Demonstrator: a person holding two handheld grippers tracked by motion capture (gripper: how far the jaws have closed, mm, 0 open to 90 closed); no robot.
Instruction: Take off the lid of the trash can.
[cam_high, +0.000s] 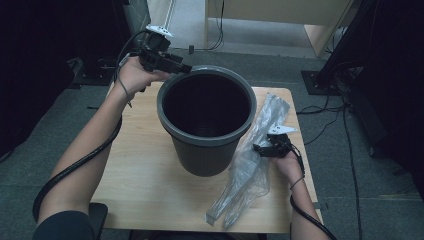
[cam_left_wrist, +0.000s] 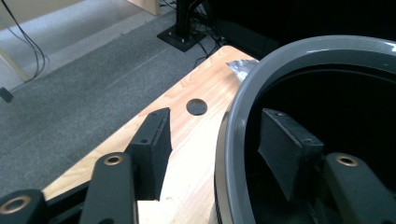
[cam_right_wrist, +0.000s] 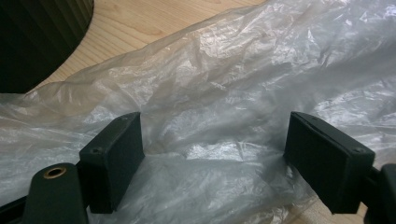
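The left gripper (cam_high: 184, 68) straddles the bin (cam_high: 206, 122) rim at the table's (cam_high: 145, 175) far-left corner, jaws part-open, steadying it. The right gripper (cam_high: 263, 148) hovers wide open over the plastic bag (cam_high: 250, 170) near the right edge, gripping nothing.

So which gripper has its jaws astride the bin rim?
The left gripper, at the bin's far-left rim: one jaw inside, one outside, not yet pressing. The right gripper is open over the plastic bag beside the bin.
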